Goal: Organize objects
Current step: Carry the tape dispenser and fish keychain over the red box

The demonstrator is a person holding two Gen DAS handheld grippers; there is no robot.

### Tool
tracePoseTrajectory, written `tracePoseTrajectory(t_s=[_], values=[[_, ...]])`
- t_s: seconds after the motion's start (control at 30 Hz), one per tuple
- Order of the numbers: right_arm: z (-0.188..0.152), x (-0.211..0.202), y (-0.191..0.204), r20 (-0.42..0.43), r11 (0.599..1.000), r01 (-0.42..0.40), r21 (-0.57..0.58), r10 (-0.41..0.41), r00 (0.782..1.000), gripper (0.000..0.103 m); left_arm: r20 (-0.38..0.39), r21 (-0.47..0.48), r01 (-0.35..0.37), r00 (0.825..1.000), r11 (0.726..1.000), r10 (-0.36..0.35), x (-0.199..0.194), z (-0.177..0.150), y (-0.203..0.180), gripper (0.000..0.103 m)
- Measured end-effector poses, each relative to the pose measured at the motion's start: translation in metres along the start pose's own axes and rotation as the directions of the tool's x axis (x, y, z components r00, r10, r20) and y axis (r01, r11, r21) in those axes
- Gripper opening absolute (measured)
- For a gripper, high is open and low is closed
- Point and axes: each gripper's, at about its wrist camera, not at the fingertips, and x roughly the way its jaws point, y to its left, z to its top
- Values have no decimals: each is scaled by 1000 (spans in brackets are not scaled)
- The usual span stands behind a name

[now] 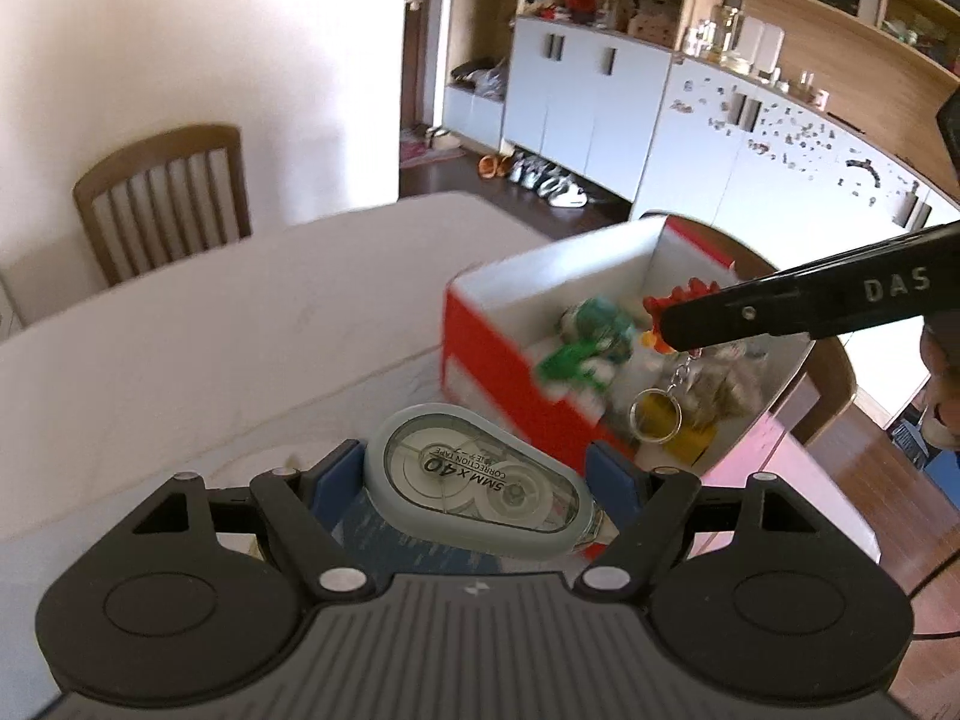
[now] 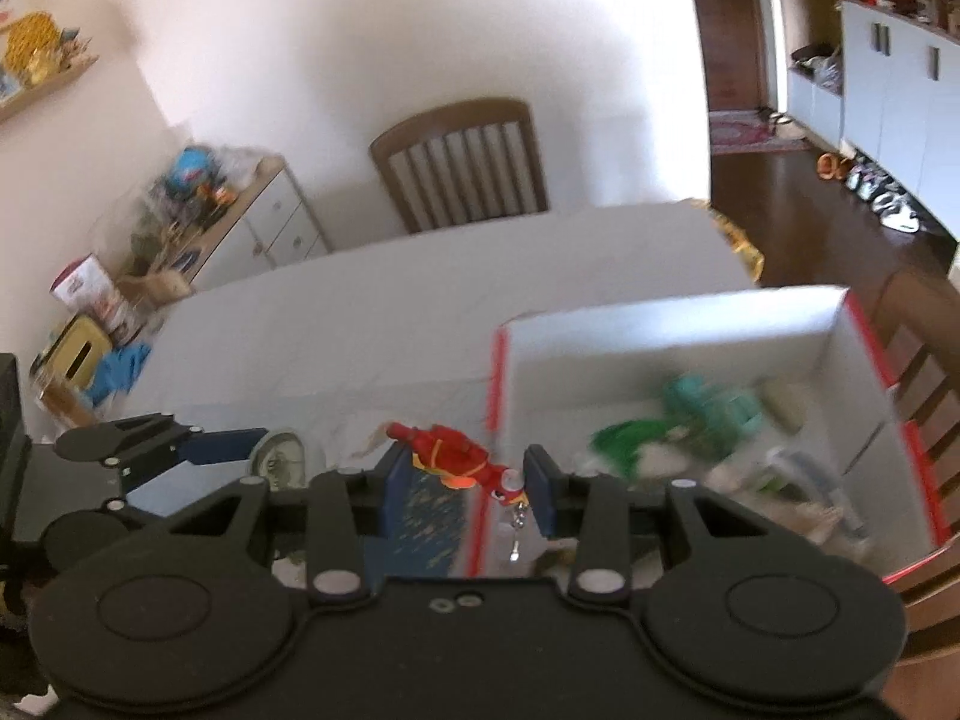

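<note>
My left gripper (image 1: pixel 480 474) is shut on a grey correction tape dispenser (image 1: pixel 480 489), held above the white table (image 1: pixel 240 312) just left of a red and white box (image 1: pixel 498 354). My right gripper (image 2: pixel 465 468) is shut on a red toy keychain (image 2: pixel 456 456); its chain and ring (image 1: pixel 655 414) hang over the box. The box (image 2: pixel 660 330) holds several small toys, among them a green one (image 2: pixel 630 444). The left gripper also shows in the right wrist view (image 2: pixel 228 444), left of the right one.
A wooden chair (image 1: pixel 168 192) stands at the table's far side. Another chair (image 2: pixel 918 348) stands behind the box. A low cabinet (image 2: pixel 240 210) with clutter is at the left wall. White cupboards and shelves (image 1: pixel 660 90) line the far wall.
</note>
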Motion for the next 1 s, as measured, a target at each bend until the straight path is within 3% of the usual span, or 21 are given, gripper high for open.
tracePoseTrajectory(t_s=[0.27, 0.57, 1.0], values=[[14, -15, -53, 42, 997, 75, -12, -74, 996, 39, 18, 56, 4, 1000, 998, -5, 24, 40, -51, 81], [16, -2, -107, 16, 990, 144, 1, -144, 989, 39, -37, 97, 13, 999, 995, -10, 72, 52, -104, 81], [19, 35, -156, -16, 985, 174, 7, -173, 985, 39, -138, 75, -42, 989, 996, 52, 147, 59, -125, 81]])
